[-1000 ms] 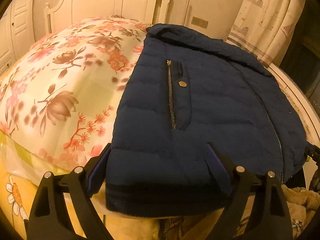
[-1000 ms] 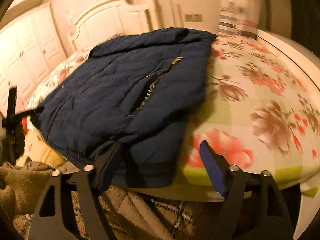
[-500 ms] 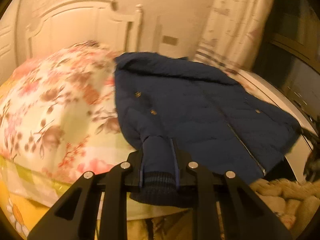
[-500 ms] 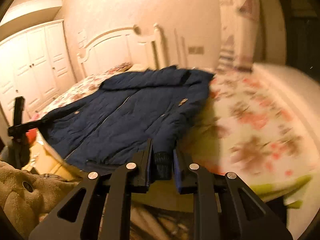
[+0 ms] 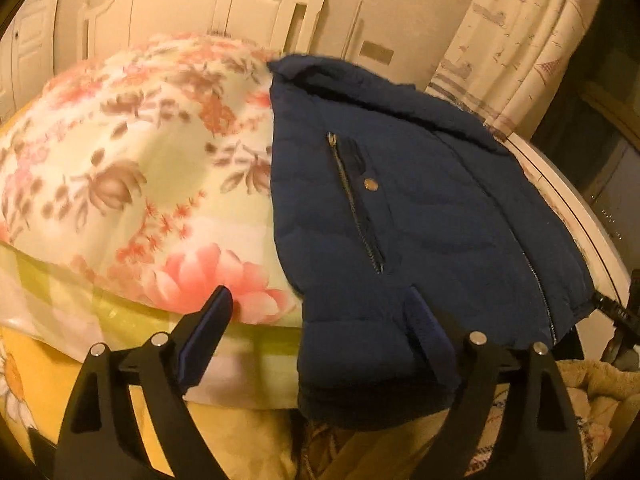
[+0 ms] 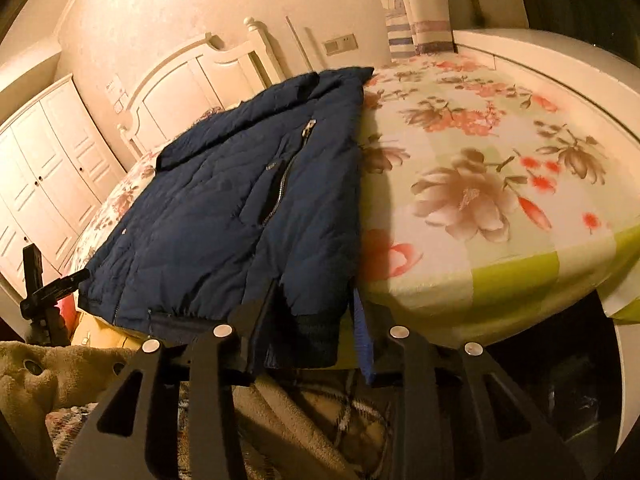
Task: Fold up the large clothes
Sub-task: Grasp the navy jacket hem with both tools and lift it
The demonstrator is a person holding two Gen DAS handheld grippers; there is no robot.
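Where the left wrist camera looks down along its fingers, the left gripper [image 5: 320,320] has its jaws spread wide, having just opened again after a brief squeeze. The left pad hangs over the flowered bedsheet [image 5: 132,168], and the right pad lies on the hem of the navy jacket [image 5: 400,216] without pinching it. The jacket rests on the bed with its collar toward the white headboard [image 5: 208,4] and its hem hanging over the near edge. A chest zip and a metal snap show on its front. A patterned curtain [image 5: 520,40] hangs at the far right.

In the right wrist view, the right gripper [image 6: 316,308] has its jaws partly spread, having just eased apart from a tight close. The jacket's [image 6: 224,208] ribbed corner lies between them; whether the pads press on it I cannot tell. The jacket lies flat along the left part of the bed, the bare flowered sheet to its right. White wardrobe doors [image 6: 44,168] stand at far left, and a beige blanket [image 6: 48,376] sits below the bed edge.
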